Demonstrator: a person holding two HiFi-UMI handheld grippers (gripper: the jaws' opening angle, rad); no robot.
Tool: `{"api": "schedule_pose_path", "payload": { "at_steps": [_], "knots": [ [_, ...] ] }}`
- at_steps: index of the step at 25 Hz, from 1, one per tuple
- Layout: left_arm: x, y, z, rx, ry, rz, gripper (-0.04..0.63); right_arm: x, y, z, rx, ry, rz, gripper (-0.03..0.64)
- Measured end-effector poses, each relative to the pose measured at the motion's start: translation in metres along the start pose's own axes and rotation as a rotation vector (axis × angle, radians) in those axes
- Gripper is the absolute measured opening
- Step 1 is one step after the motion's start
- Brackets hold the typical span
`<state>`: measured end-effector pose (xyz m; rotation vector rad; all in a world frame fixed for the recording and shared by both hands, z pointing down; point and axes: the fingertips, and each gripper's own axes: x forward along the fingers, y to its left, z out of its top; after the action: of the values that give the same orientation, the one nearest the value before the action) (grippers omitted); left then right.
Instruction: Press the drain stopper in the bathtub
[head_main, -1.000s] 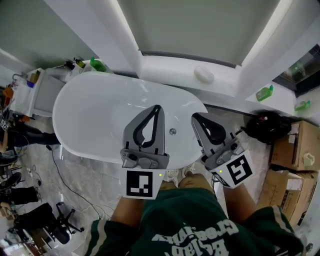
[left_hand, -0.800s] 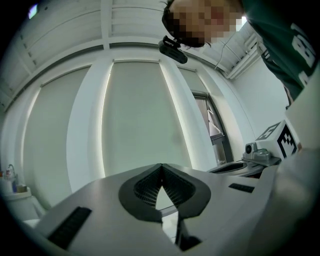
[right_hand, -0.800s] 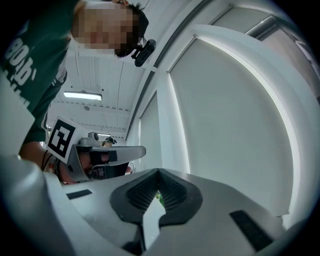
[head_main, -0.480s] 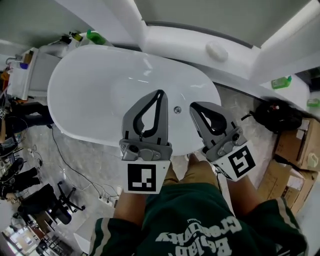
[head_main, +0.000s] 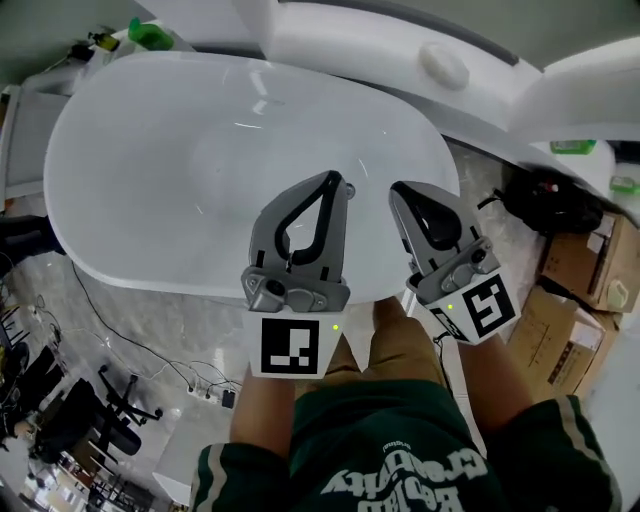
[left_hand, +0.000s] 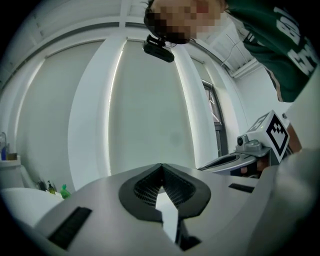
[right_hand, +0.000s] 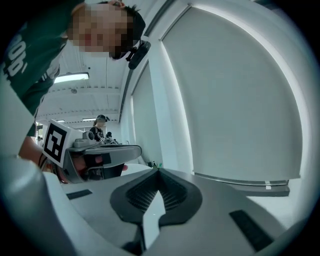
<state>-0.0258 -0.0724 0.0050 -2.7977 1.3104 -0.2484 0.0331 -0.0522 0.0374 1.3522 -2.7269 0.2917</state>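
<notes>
The white oval bathtub (head_main: 150, 180) fills the upper head view. Its small round metal drain stopper (head_main: 350, 187) peeks out on the tub floor, just right of my left gripper's tip. My left gripper (head_main: 335, 180) hangs over the tub's near side, jaws shut with nothing between them. My right gripper (head_main: 398, 190) is beside it, to the right of the stopper, also shut and empty. Both gripper views look up at the window wall and do not show the tub floor. In them the left gripper (left_hand: 161, 167) and right gripper (right_hand: 158, 172) have their tips meeting.
A white ledge (head_main: 340, 35) runs behind the tub, with a white oval object (head_main: 443, 65) on it. A green bottle (head_main: 150, 35) stands at the tub's far left end. A black bag (head_main: 545, 195) and cardboard boxes (head_main: 585, 300) lie right; cables and a chair (head_main: 100, 425) left.
The view has tipped further down and nearer the tub. Both grippers have moved forward over the tub; the left tip now sits right by the stopper. Both stay shut.
</notes>
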Motion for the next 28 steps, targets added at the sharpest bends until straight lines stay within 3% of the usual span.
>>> {"api": "schedule_pose_path", "payload": {
  "at_steps": [7, 16, 28],
  "knots": [
    [0.016, 0.004, -0.089, -0.033, 0.034, -0.015, 0.008, 0.031, -0.001, -0.086, -0.006, 0.088, -0.005, 0.014],
    [0.028, -0.006, -0.201, -0.134, 0.118, 0.071, 0.008, 0.042, -0.019, -0.228, 0.005, 0.281, 0.064, 0.014],
    [0.041, -0.005, -0.309, -0.165, 0.19, 0.145, 0.008, 0.082, -0.046, -0.4, -0.059, 0.517, 0.135, 0.014]
  ]
}}
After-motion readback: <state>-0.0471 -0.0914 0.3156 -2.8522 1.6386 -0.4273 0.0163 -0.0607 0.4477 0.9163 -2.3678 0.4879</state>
